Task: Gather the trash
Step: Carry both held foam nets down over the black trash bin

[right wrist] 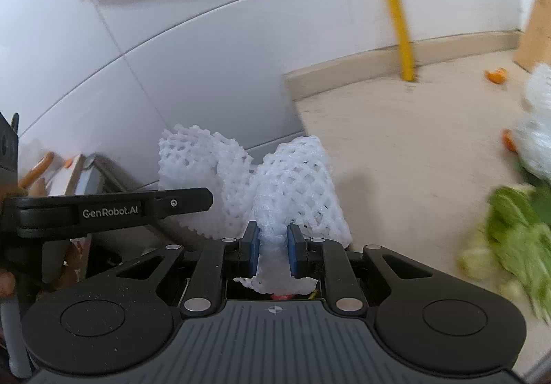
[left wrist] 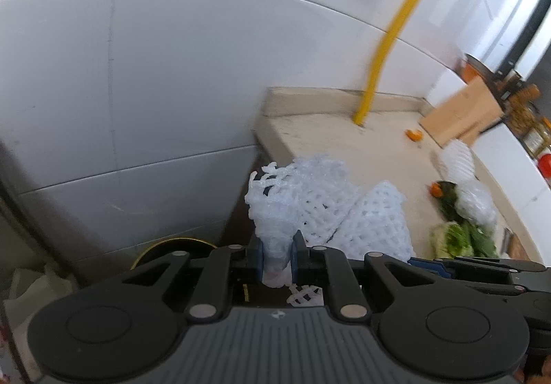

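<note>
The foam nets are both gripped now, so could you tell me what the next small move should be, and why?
Probably carry both on past the counter's end toward the dark, gold-rimmed round shape below, possibly a bin. The left claw and right claw are each shut on a white foam net, both already near that edge, and more scraps remain: the greens and orange peel.

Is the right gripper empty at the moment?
No, in the right wrist view the right gripper is clamped on a white foam net, which bunches between its blue fingers.
</note>
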Tool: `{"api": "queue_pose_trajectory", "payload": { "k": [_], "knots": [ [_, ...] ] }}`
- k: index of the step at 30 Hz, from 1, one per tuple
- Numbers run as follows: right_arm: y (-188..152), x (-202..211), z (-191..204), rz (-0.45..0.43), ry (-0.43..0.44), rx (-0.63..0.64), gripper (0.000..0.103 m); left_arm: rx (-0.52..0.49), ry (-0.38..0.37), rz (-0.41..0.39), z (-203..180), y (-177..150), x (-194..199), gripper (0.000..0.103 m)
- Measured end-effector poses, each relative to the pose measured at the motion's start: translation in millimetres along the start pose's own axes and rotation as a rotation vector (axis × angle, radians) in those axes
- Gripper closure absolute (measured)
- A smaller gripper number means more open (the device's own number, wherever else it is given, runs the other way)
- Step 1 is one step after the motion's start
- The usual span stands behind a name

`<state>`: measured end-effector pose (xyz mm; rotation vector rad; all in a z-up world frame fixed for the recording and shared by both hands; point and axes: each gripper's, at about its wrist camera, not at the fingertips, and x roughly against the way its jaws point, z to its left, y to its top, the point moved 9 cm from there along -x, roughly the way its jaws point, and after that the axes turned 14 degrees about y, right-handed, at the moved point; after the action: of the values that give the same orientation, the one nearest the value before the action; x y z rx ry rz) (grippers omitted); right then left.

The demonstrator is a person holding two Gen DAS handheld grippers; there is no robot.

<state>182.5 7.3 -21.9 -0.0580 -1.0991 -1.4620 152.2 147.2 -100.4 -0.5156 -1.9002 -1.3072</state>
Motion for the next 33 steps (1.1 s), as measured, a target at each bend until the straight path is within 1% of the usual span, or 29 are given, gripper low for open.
{"api": "queue_pose_trajectory", "payload": {
  "k": [8,15,22,27,33],
  "knots": [
    [8,-36,18,0.063,0.054,0.044,0.081,0.057,0.059,0.008,27,2,-10,0.094],
    [10,-59,24,0.106,0.080,0.065,0.081,0.088,0.095,0.033,38,-1,-24,0.094],
    [9,-74,15,0.137,0.083,0.051,0.081,0.092,0.133,0.067,45,-6,-39,0.094],
    [7,-90,10,0.166,0.079,0.039,0.081,0.097,0.182,0.104,51,-15,-57,0.094],
    [-5,-114,-2,0.218,0.067,0.011,0.081,0.104,0.222,0.165,62,-30,-77,0.094]
  ]
}}
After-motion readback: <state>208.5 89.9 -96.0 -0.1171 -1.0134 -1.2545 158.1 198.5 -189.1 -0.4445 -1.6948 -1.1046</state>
